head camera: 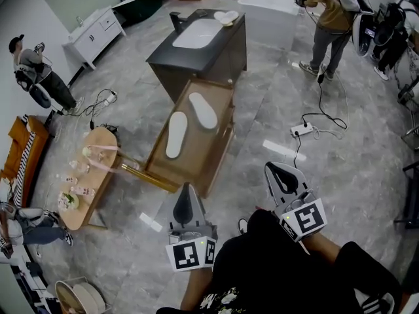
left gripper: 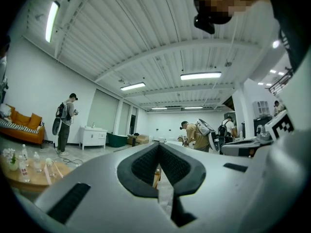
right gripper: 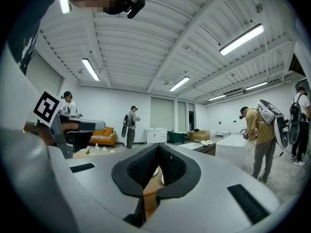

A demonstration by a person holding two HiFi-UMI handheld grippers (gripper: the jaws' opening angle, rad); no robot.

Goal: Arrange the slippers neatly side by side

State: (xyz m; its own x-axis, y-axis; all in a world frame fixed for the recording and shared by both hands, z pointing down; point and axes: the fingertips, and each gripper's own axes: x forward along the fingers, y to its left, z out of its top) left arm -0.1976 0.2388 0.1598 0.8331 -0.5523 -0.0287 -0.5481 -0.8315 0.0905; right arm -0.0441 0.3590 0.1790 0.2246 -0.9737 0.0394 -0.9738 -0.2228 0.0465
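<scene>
Two white slippers lie on a low brown wooden platform (head camera: pixel 219 146) in the head view. One slipper (head camera: pixel 176 135) is nearer and to the left. The other slipper (head camera: pixel 203 110) lies farther back and right, angled away from the first, with a gap between them. My left gripper (head camera: pixel 185 188) is held level short of the platform's near corner, jaws shut and empty. My right gripper (head camera: pixel 270 169) hovers over bare floor to the platform's right, also shut and empty. In the left gripper view, the left gripper (left gripper: pixel 159 145) has its pads together, as does the right gripper (right gripper: pixel 158 146) in its own view.
A dark cabinet with a white basin (head camera: pixel 196 34) stands just behind the platform. A round wooden side table (head camera: pixel 91 175) with bottles is at the left. A power strip (head camera: pixel 302 130) and cables lie on the floor at the right. People stand at the far left and far right.
</scene>
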